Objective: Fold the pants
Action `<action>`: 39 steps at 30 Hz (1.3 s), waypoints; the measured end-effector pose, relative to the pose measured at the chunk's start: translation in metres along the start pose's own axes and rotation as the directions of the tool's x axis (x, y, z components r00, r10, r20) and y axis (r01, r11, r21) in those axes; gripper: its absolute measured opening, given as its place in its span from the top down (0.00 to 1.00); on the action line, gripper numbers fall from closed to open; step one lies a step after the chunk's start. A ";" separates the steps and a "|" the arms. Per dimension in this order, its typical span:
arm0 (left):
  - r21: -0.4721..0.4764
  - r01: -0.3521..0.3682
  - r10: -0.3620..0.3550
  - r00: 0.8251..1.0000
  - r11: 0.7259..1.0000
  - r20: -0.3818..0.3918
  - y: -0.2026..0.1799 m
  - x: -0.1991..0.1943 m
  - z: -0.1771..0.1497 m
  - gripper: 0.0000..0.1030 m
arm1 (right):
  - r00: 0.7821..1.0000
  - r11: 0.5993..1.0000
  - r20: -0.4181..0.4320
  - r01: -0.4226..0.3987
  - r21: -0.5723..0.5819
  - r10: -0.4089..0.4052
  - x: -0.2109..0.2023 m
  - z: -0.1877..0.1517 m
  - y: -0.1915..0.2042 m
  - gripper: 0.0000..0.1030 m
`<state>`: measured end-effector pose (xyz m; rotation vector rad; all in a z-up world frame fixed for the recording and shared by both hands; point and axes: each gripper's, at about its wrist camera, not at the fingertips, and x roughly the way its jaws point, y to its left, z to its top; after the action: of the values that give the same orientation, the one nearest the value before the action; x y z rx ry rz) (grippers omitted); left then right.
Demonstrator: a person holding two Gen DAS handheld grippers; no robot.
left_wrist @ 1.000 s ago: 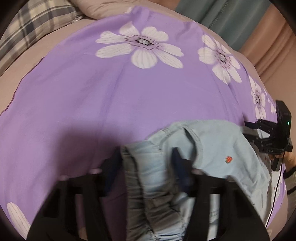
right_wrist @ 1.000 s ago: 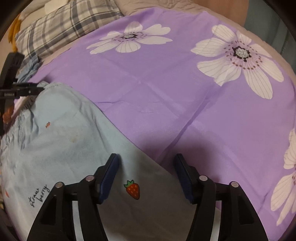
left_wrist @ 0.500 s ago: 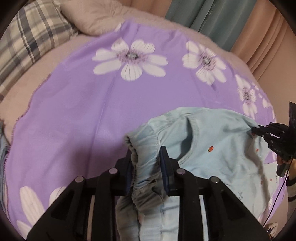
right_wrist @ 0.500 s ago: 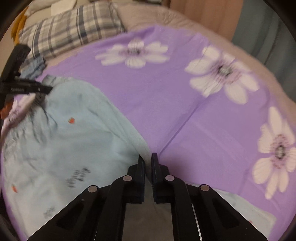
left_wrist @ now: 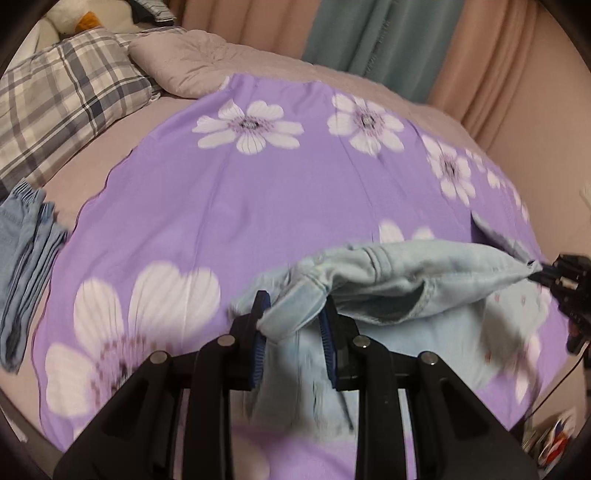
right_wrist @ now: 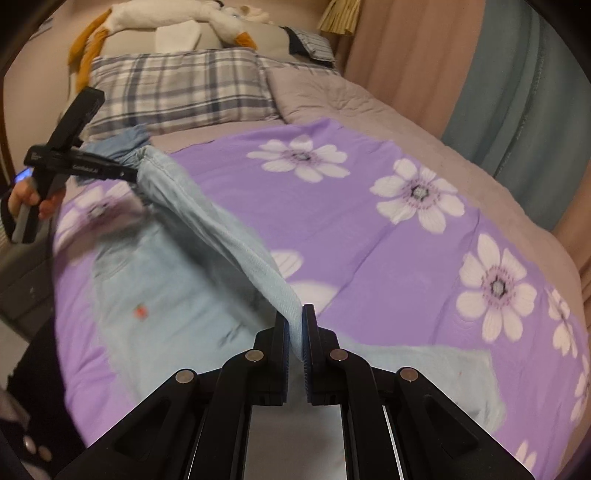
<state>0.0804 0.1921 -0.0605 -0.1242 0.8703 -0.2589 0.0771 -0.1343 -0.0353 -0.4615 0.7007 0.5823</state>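
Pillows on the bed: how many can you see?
2. A plaid pillow lies at the head of the bed, and a plain beige pillow lies right beside it. Others may be hidden behind the stuffed toy.

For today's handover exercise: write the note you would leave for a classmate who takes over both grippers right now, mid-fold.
Left hand-held gripper: clamped on a bunched edge of the pants.
Right hand-held gripper: shut on a thin edge of the same pants.
Pants: light blue, lifted and stretched between both grippers above the purple flowered sheet; the rest trails on it.
Done: both edges gripped and raised.
Left: lay the raised edge over and flatten the fold.
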 end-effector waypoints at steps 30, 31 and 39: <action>0.100 -0.061 0.067 0.996 0.993 -0.057 -0.050 -0.010 -0.066 0.48 | 0.982 0.875 -0.114 -0.081 0.477 0.152 0.048 -0.102 0.015 0.77; 0.121 -0.059 0.069 0.995 0.991 -0.078 -0.059 -0.002 -0.066 0.48 | 0.982 0.874 -0.114 -0.075 0.480 0.147 0.051 -0.104 0.017 0.77; 0.225 -0.106 0.138 0.982 0.969 -0.130 -0.089 0.028 -0.056 0.46 | 0.993 0.747 0.003 -0.093 0.658 0.120 0.005 -0.100 -0.061 0.69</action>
<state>0.0391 0.0986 -0.0985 0.1535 0.9844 -0.2480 0.0727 -0.2348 -0.0942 0.2369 0.9221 0.3933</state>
